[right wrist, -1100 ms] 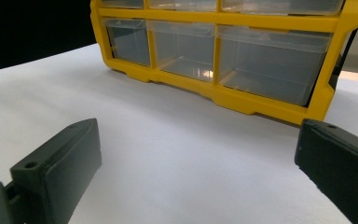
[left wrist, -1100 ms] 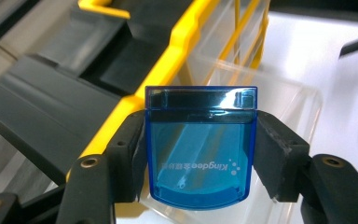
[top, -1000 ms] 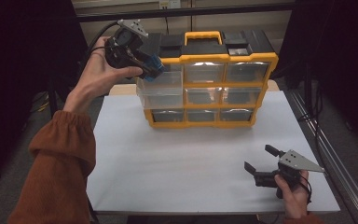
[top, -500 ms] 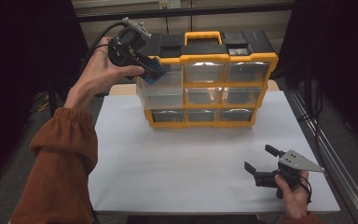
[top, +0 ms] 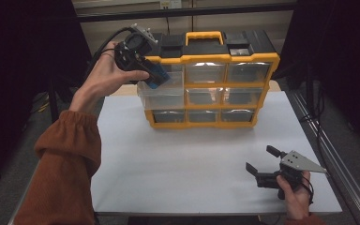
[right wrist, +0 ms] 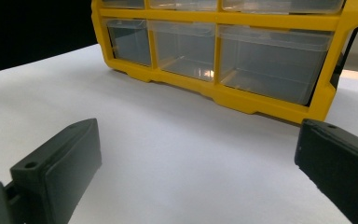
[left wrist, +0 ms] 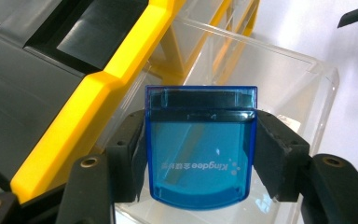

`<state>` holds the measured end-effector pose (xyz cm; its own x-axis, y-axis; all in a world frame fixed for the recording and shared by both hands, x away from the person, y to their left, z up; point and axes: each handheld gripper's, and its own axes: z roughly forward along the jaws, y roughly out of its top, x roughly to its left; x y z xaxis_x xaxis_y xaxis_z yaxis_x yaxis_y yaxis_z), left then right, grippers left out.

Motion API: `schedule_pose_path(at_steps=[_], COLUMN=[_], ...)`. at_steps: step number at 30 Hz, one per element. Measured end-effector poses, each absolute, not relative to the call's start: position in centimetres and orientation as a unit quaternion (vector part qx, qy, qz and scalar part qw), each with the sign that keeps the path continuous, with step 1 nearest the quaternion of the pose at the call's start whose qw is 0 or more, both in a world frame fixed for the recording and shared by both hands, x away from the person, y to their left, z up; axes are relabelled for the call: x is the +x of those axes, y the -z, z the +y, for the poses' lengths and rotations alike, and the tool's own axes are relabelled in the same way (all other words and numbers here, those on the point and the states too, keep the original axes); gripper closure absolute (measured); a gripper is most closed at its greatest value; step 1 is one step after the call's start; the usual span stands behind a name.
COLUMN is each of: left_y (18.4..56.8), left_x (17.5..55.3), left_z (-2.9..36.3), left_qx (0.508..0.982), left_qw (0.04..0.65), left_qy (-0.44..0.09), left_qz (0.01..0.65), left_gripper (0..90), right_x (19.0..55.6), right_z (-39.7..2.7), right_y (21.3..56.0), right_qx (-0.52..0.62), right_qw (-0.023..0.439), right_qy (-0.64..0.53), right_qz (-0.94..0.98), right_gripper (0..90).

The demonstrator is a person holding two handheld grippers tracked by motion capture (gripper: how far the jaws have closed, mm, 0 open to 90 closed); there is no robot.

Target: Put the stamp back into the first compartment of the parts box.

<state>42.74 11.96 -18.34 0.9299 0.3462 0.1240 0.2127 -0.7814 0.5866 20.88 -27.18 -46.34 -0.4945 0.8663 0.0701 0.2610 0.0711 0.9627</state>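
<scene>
The blue box [left wrist: 200, 147] sits clamped between the two pads of the left gripper [top: 153, 77], just above a pulled-out clear drawer [top: 161, 96] of the yellow organizer [top: 211, 58]. The right gripper [top: 261, 165] rests on the white table [top: 183, 164], jaws wide apart and empty.
</scene>
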Motion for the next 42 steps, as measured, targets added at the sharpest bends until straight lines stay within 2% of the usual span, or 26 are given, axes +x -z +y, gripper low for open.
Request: schedule_pose_path(at_steps=[13,14,16,19,22,23,24,28,37,42], left_y=[18.5,18.5,18.4,18.4,18.2,18.2,18.3,18.2,18.9,19.2], left_x=[42.6,42.6,42.7,42.7,42.8,42.7,42.6,42.6,41.7,40.7], left_z=[11.8,11.8,12.0,12.1,12.5,12.6,12.6,13.4,14.6,15.0], left_qx=[0.935,0.935,0.929,0.925,0.920,0.915,0.907,0.894,0.874,0.852], left_qw=[0.307,0.307,0.321,0.329,0.341,0.349,0.364,0.388,0.428,0.448], left_qy=[-0.100,-0.100,-0.105,-0.110,-0.116,-0.121,-0.127,-0.135,-0.149,-0.186], left_qz=[0.144,0.144,0.150,0.158,0.157,0.162,0.173,0.179,0.174,0.199], left_gripper=[40.9,39.2,30.0,26.9,17.2,17.2,11.8,6.3,3.6,3.6], right_x=[20.9,20.9,20.9,20.9,20.9,20.9,20.9,20.9,20.9,20.9], right_z=[-27.2,-27.2,-27.2,-27.2,-27.2,-27.2,-27.2,-27.2,-27.2,-27.2], right_y=[46.4,46.4,46.4,46.4,46.4,46.4,46.4,46.4,46.4,46.4], right_qx=[0.417,0.417,0.415,0.417,0.416,0.416,0.417,0.418,0.417,0.417], right_qw=[0.279,0.279,0.278,0.279,0.277,0.277,0.278,0.277,0.278,0.279], right_qy=[-0.538,-0.538,-0.538,-0.538,-0.539,-0.539,-0.538,-0.539,-0.538,-0.537], right_qz=[0.677,0.677,0.679,0.677,0.678,0.678,0.677,0.677,0.678,0.678], right_gripper=[0.3,0.3,0.3,0.3,0.3,0.3,0.4,0.3,0.3,0.3])
